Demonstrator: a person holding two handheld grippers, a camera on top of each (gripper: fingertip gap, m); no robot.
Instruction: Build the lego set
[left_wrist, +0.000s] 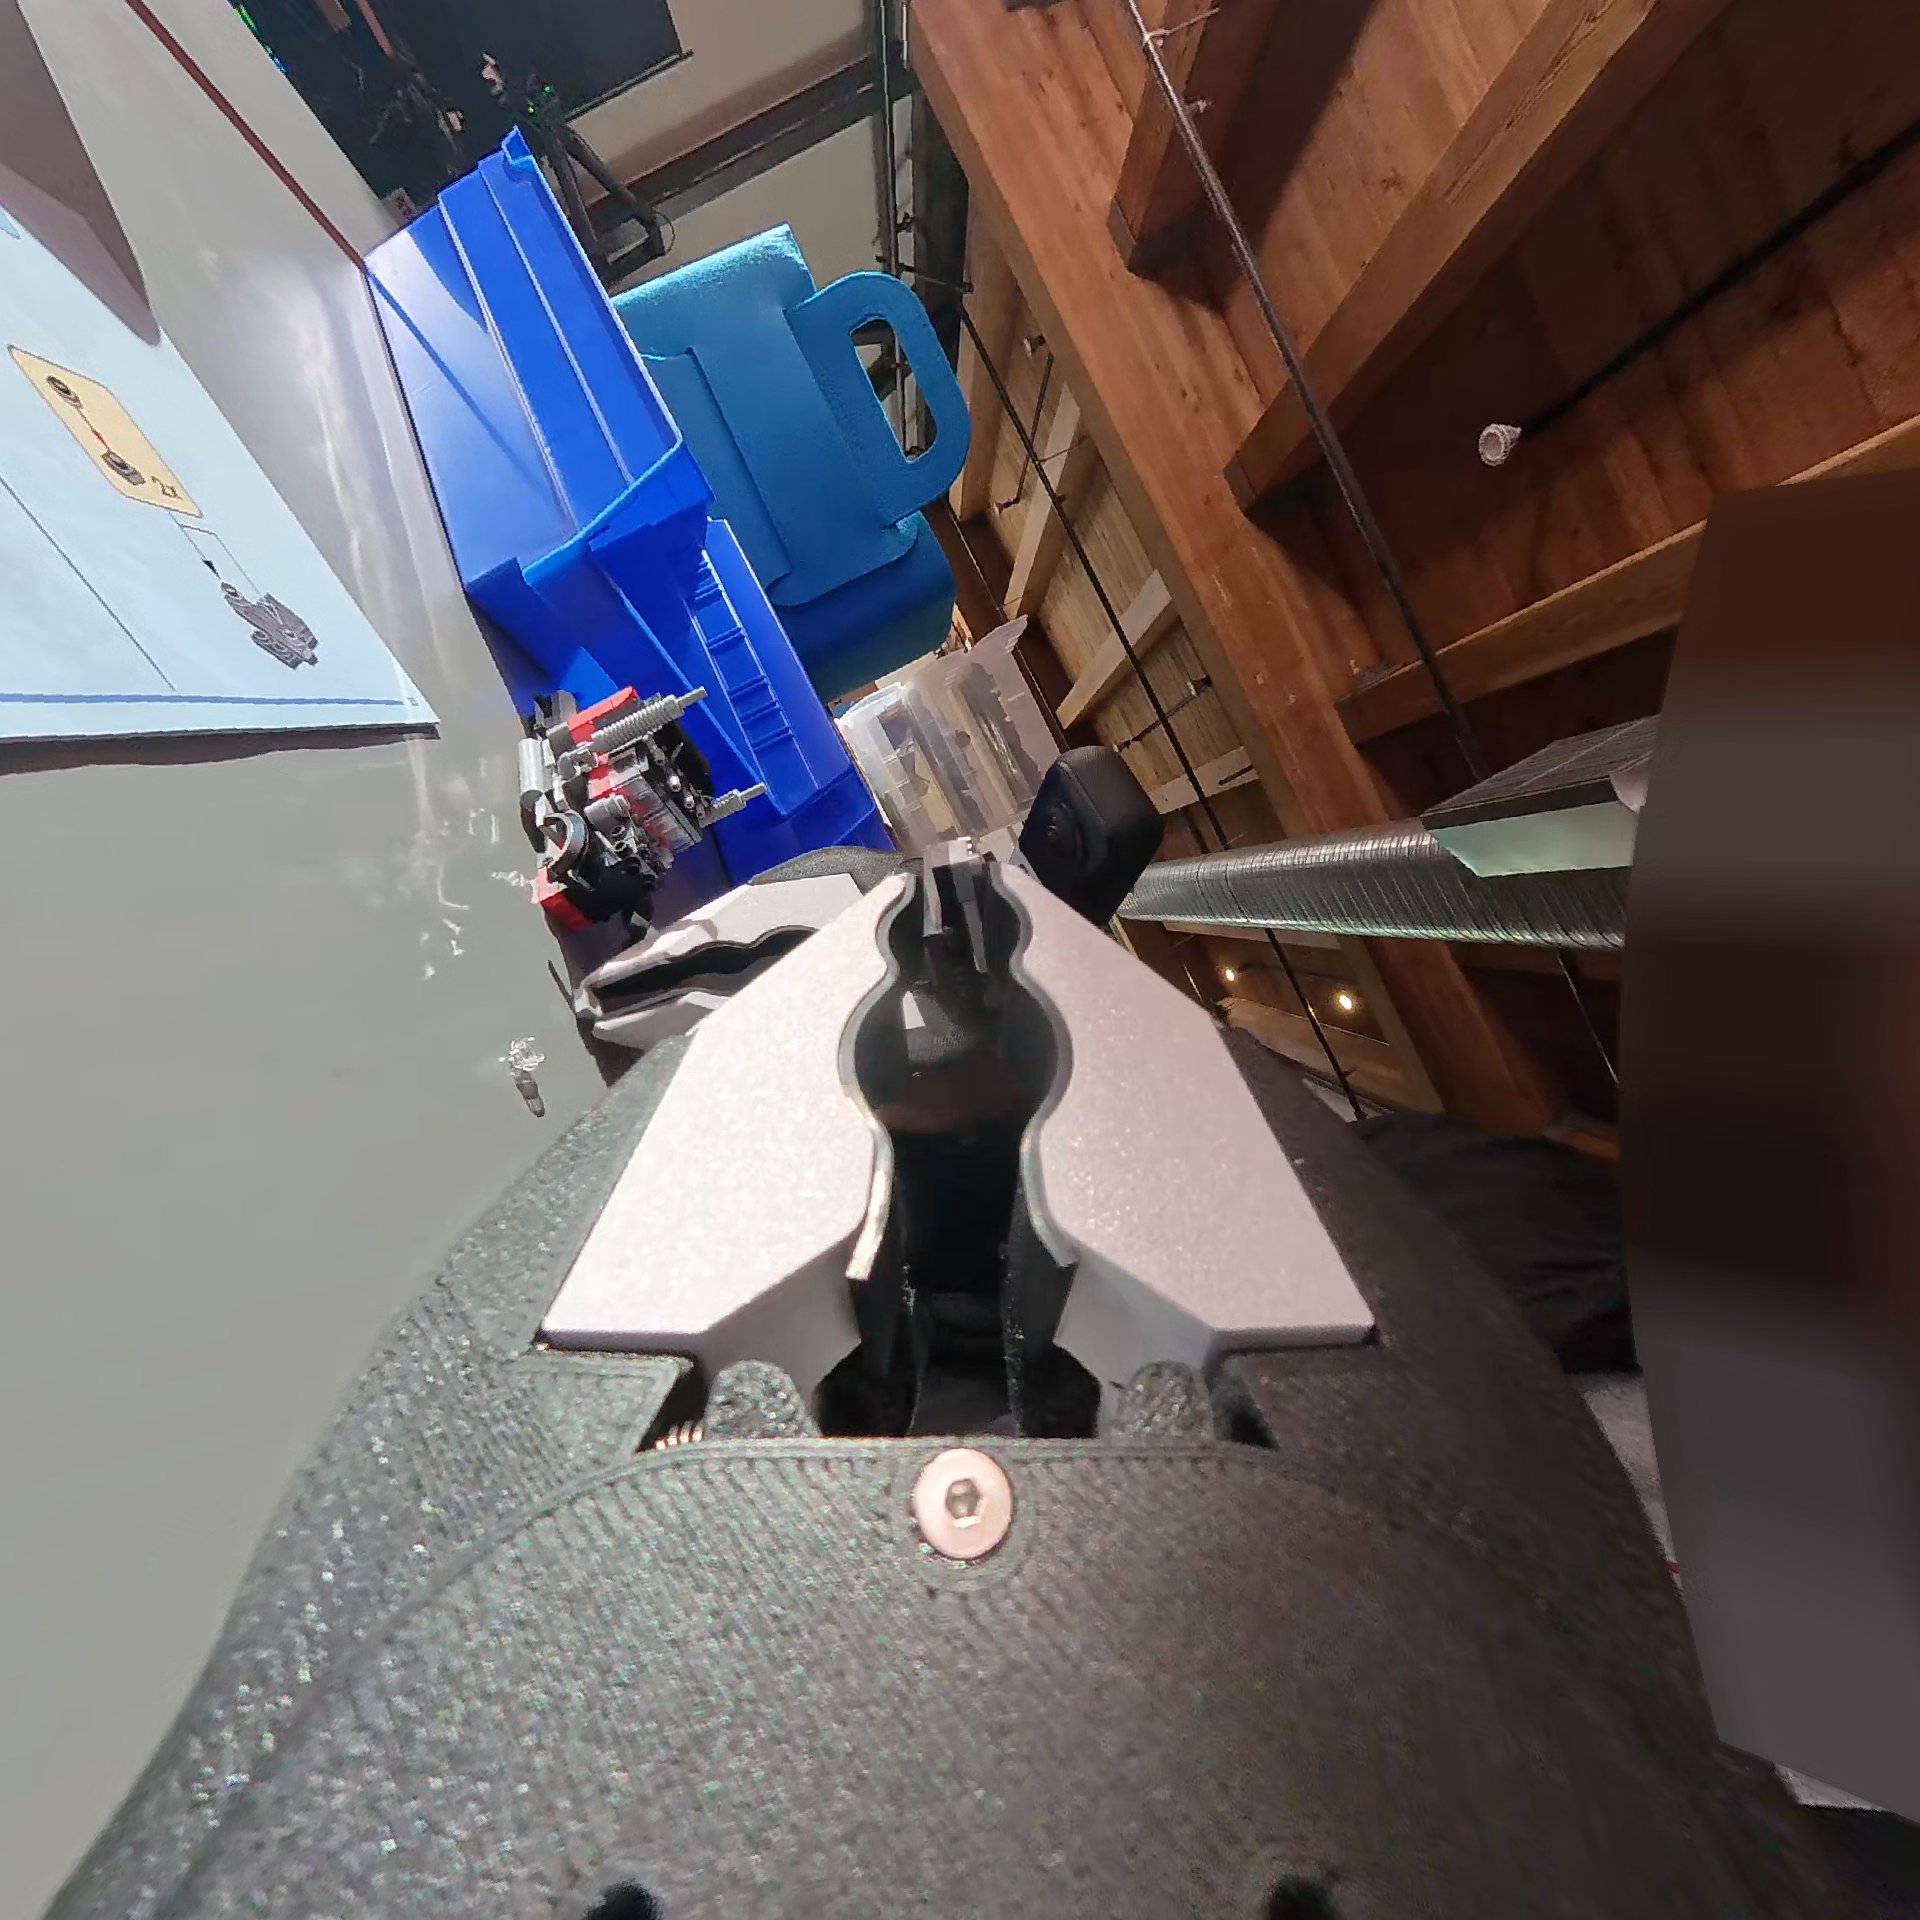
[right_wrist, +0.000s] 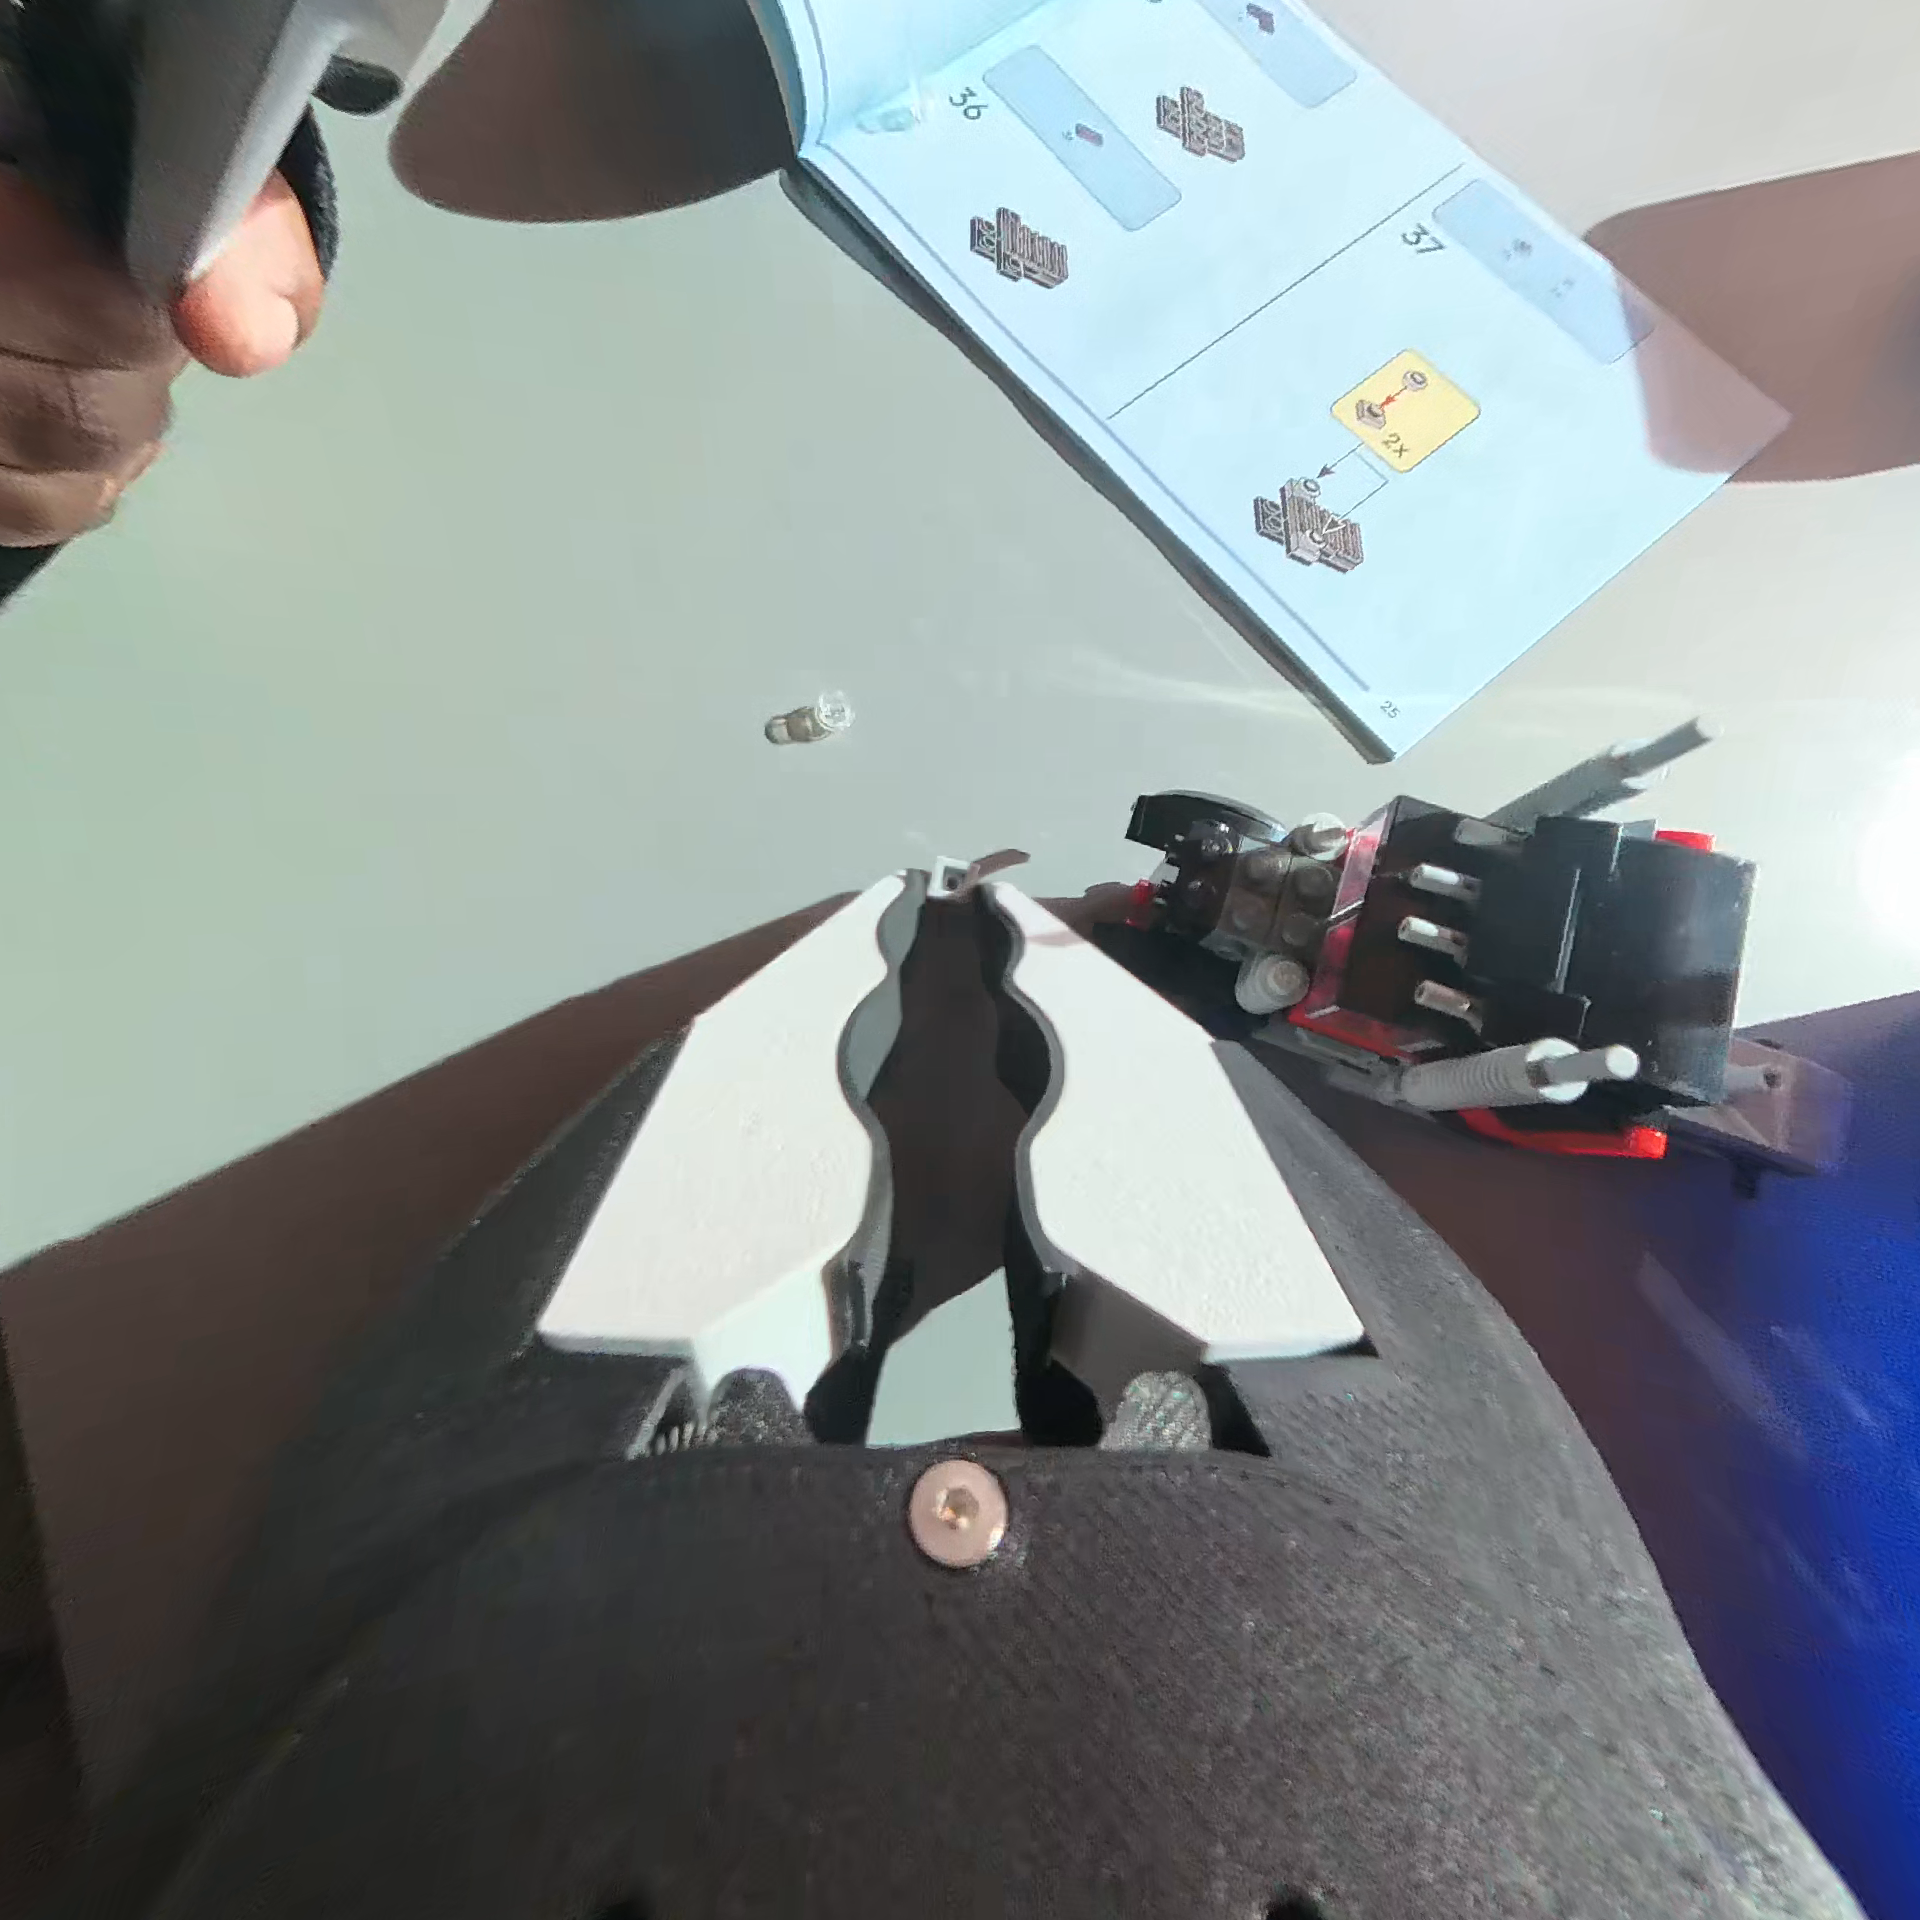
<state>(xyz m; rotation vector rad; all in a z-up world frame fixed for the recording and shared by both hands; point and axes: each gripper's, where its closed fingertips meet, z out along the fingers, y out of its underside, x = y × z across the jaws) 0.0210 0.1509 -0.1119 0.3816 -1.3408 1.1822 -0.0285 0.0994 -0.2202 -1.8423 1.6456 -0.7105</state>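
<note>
Right gripper (right_wrist: 961, 878): closed on small grey piece (right_wrist: 951, 871) at tips. Partly built red-and-black model (right_wrist: 1455, 956) just right of tips, long axis left-right across frame. Loose clear stud piece (right_wrist: 810, 717) above-left, apart. Instruction booklet (right_wrist: 1299, 343) upper right. Left gripper (left_wrist: 951, 883): closed on small dark piece (left_wrist: 951, 904); model (left_wrist: 613, 800) left of tips. Right likely nearer.

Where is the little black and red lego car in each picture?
Left wrist view: the lego car sits mid-left, against the blue bin.
Right wrist view: it lies right of centre, below the booklet.
Shared landmark: the open instruction booklet on the table.
</note>
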